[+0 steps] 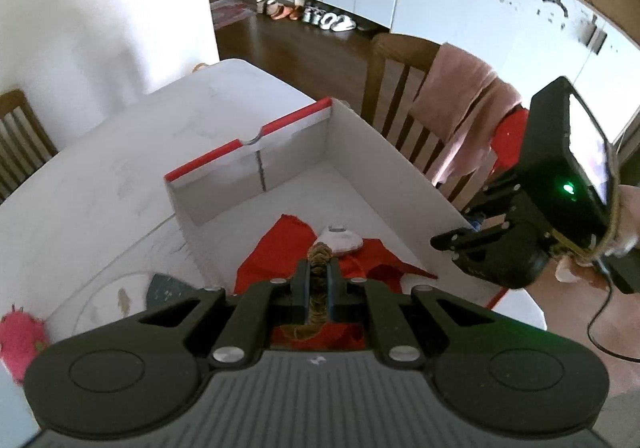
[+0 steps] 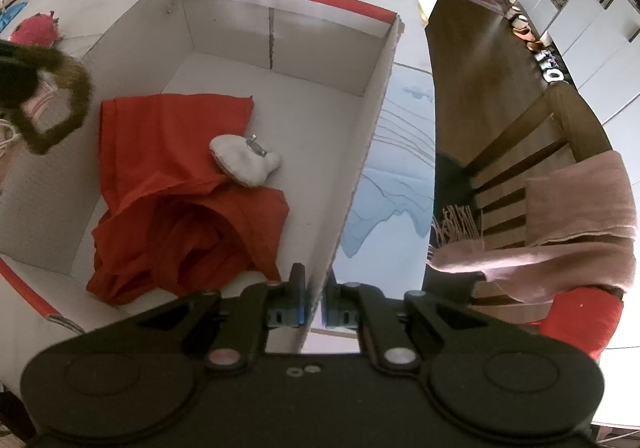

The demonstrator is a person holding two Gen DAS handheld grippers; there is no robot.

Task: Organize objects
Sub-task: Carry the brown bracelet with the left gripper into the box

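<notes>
My left tongs [image 1: 318, 280] clamped on brown braided fuzzy loop [image 1: 319, 262], hanging above white cardboard box with red rim [image 1: 248, 140]. Below tips: crumpled red cloth [image 1: 288, 244], white plush piece with metal clip [image 1: 340, 240]. My right tongs [image 2: 314, 288] pinch box's thin side wall [image 2: 372, 136], steadying it. Risks: loop snags on pads at release, dangles over wall, lands outside; hard pull by right tongs tilts box.

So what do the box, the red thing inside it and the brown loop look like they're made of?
Box: looks like matte white cardboard; thin, flat folded walls with a red-edged rim.
Red thing: soft woven cloth, judging by its folds and creases.
Brown loop: fuzzy, possibly a fabric or faux-fur hair tie; too blurred to be sure.
</notes>
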